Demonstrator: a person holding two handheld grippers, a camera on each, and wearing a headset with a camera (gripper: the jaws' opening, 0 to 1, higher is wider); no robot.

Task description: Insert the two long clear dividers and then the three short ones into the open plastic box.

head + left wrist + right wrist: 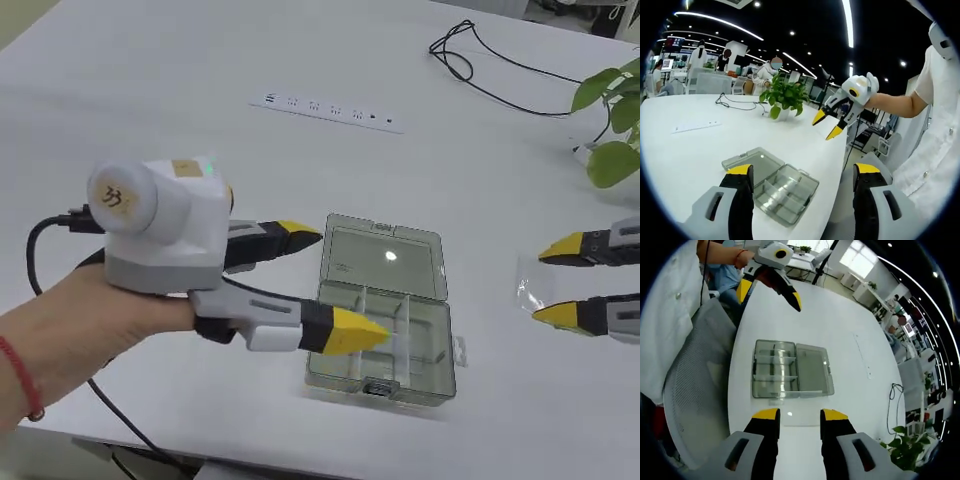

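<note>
The open clear plastic box (424, 352) lies on the white table, lid (385, 260) folded back on the far side. Clear dividers split its base (771, 375) into compartments. My left gripper (330, 283) hovers open just left of the box, nothing between its fingers; in its own view the left gripper (804, 169) looks over the box (790, 192). My right gripper (552, 282) stands open to the right of the box, its tips either side of a faint clear divider (527, 285) that lies flat on the table. The right gripper (800, 415) faces the box from its own view.
A white power strip (325, 110) and a black cable (480, 60) lie at the back of the table. A potted plant (610, 120) stands at the far right. A small clear piece (460, 350) rests beside the box. A grey mesh chair (695, 385) stands at the table's near edge.
</note>
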